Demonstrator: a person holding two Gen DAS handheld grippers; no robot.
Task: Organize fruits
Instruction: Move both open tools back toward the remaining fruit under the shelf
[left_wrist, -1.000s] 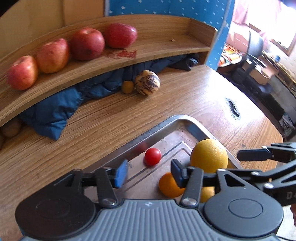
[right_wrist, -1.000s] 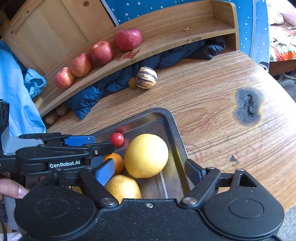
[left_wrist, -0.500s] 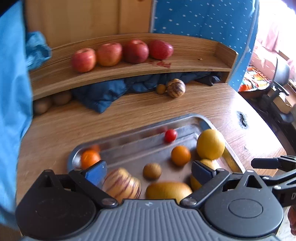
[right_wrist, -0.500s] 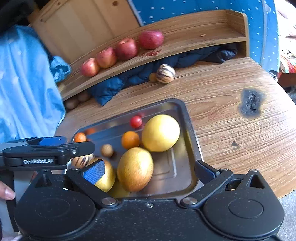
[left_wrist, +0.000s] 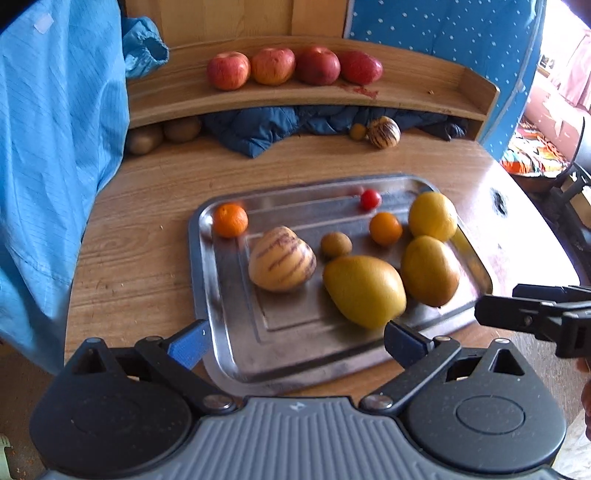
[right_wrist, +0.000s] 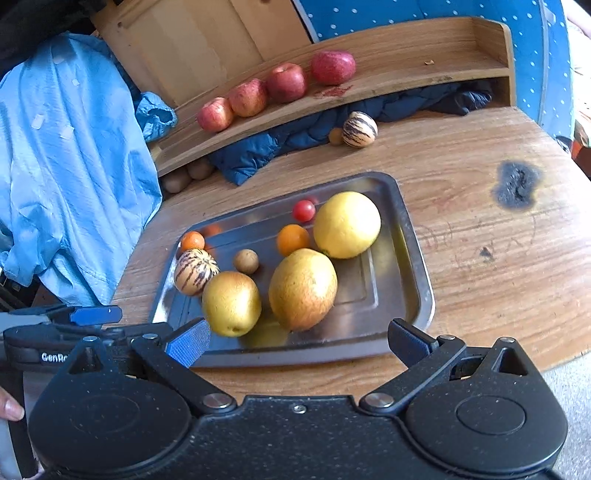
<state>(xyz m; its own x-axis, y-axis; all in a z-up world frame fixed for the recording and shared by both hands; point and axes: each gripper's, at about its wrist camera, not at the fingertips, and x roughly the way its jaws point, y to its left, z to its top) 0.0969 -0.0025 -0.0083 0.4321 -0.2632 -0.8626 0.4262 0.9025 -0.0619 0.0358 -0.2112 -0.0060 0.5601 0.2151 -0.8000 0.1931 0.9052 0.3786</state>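
Steel tray (left_wrist: 221, 332) crowded with mixed fruit, apples (left_wrist: 291, 66) already lined along shelf (left_wrist: 424, 96); left gripper (left_wrist: 295, 339) and right gripper (right_wrist: 297, 341) spread wide, empty, poised to choose.

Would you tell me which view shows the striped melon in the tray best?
The left wrist view: the striped melon sits large, central and unobstructed. In the right wrist view it looks smaller, near the tray's left edge.

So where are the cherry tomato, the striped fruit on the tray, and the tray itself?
cherry tomato (left_wrist: 370, 199), left wrist view, its middle
striped fruit (left_wrist: 281, 258), left wrist view, its top face
tray (left_wrist: 236, 354), left wrist view, bare near corner
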